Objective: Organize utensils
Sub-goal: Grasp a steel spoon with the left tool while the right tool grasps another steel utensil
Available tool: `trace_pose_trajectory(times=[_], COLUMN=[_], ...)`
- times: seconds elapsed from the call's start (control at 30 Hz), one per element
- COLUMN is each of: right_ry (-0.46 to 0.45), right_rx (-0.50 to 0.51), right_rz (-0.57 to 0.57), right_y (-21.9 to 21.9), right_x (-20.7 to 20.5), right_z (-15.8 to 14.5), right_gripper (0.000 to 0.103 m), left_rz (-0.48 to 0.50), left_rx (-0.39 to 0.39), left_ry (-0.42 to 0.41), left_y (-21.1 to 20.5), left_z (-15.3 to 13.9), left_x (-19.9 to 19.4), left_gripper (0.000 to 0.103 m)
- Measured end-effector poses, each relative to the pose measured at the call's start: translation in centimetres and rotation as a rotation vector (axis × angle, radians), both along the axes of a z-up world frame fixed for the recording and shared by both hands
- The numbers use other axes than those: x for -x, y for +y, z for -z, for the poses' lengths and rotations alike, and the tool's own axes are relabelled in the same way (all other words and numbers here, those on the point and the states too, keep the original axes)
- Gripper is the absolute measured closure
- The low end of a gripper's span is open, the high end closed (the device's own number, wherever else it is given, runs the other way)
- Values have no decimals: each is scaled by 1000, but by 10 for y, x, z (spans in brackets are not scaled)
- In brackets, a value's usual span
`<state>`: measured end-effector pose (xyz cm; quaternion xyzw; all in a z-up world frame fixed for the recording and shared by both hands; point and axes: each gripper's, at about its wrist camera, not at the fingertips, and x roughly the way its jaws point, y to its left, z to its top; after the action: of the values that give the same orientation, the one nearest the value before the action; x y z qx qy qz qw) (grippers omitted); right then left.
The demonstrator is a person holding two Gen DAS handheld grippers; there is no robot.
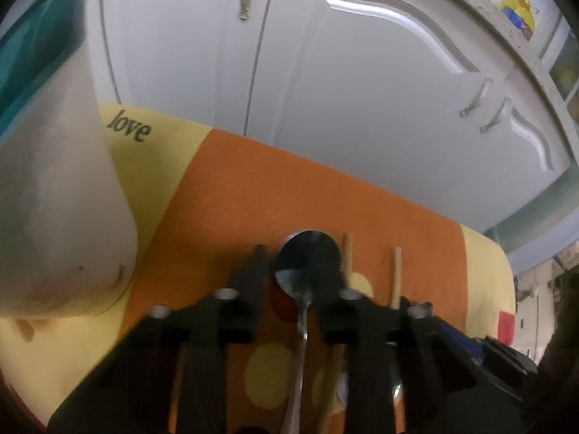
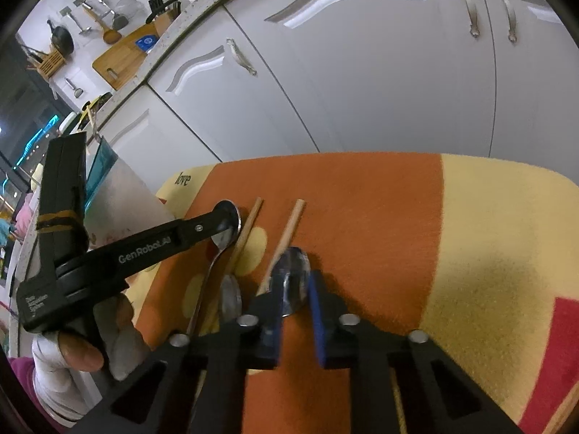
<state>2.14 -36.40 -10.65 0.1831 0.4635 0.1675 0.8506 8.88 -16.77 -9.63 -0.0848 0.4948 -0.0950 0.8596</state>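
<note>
White cabinets back an orange cloth (image 2: 362,195); left fingers (image 1: 300,264) clamp one spoon (image 1: 307,253), right fingers (image 2: 295,289) clamp another spoon (image 2: 293,271).

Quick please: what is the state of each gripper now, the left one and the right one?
Left gripper: closed on the bowl of a spoon.
Right gripper: closed on the bowl of another spoon.

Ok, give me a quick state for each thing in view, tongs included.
Left tongs: closed around the left spoon's bowl.
Right tongs: shut on the right spoon's bowl.
Left spoon: lying on the mat, bowl between the fingers.
Right spoon: gripped, on the mat.
Two chopsticks: lying flat, apart, untouched.
Cabinet doors: closed.
</note>
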Motion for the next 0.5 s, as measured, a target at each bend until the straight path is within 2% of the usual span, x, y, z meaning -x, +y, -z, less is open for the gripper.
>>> trace_pose_trajectory(times=[0.2,0.33,0.43,0.5], right_ry=[9,8,0,0], right_rx=[-41,-23,0,-1], right_rz=[7,8,56,64], right_y=[-7,-8,-13,-15], right_x=[9,19,21,21], right_z=[-3,-8,-11,-12], right_gripper=[101,101,101,97], left_rz=[56,97,91,74], left_rx=[20,18,19,31], left_ry=[7,25,21,26], left_y=[4,5,7,11], left_z=[-7,-7,-8,-9], left_x=[11,26,32,34], left_gripper=[101,101,101,101])
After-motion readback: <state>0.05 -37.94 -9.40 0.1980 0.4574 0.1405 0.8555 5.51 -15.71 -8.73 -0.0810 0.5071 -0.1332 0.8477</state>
